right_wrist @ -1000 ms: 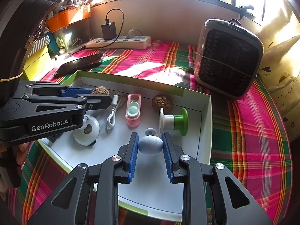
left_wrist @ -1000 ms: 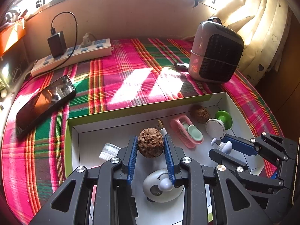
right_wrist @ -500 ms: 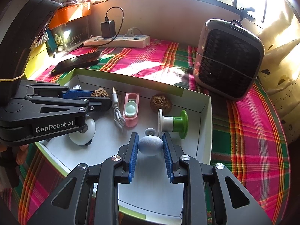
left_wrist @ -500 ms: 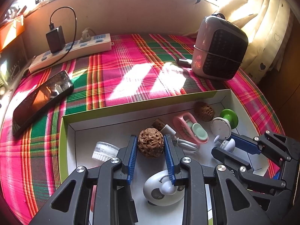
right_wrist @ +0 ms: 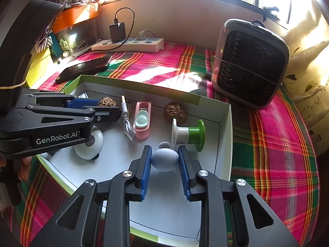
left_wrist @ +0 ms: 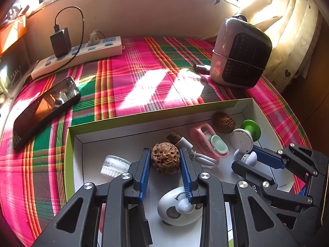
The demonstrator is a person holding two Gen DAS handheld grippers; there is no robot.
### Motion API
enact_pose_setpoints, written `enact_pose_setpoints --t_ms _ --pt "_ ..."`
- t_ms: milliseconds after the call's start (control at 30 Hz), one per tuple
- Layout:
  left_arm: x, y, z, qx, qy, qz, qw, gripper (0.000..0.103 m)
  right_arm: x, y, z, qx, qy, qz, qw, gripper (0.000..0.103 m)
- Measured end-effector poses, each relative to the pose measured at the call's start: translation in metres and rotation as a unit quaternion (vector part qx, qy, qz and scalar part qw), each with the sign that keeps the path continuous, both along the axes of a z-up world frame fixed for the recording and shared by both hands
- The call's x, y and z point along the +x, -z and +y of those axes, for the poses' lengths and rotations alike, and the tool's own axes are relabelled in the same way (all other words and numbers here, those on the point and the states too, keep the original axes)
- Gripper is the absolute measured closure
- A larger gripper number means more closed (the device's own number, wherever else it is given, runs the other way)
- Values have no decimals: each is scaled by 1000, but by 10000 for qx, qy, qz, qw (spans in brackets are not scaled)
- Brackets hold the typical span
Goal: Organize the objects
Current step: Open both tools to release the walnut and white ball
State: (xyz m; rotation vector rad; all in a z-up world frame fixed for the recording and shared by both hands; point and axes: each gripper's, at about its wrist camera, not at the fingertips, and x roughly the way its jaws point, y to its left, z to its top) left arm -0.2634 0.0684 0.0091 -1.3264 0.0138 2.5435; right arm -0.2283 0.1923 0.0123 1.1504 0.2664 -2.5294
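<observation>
My left gripper [left_wrist: 165,158] is shut on a brown walnut [left_wrist: 165,157] and holds it above the white box [left_wrist: 115,121]. It also shows in the right wrist view [right_wrist: 107,103] at the left. My right gripper [right_wrist: 164,158] is shut on a pale blue egg-shaped object [right_wrist: 164,158] over the box's right part; it shows in the left wrist view [left_wrist: 251,157]. In the box lie a second walnut [right_wrist: 174,112], a pink and mint clip [right_wrist: 141,121], a white cable [right_wrist: 127,123], a green and white spool [right_wrist: 188,132] and a white round gadget [left_wrist: 177,207].
The box rests on a plaid cloth [left_wrist: 133,78]. A phone [left_wrist: 45,107] lies to the left, a power strip [left_wrist: 82,55] with a charger at the back, and a grey heater [right_wrist: 249,61] at the back right. A small brush [left_wrist: 115,165] lies in the box.
Both grippers have risen a little with their objects still held. More of the plaid cloth and the box's far wall shows in the left wrist view.
</observation>
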Motion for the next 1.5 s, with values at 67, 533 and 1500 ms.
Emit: enact_pose_setpoints --t_ms 67,533,1500 --pt "0 0 0 9 5 -3 10000 75 0 0 0 23 9 7 10000 76" --pt "9 -3 1 50 9 32 10000 66 5 -5 3 -46 90 44 9999 65" --pt "114 -44 -12 -87 -391 791 9961 66 72 -36 12 -496 364 319 9976 59"
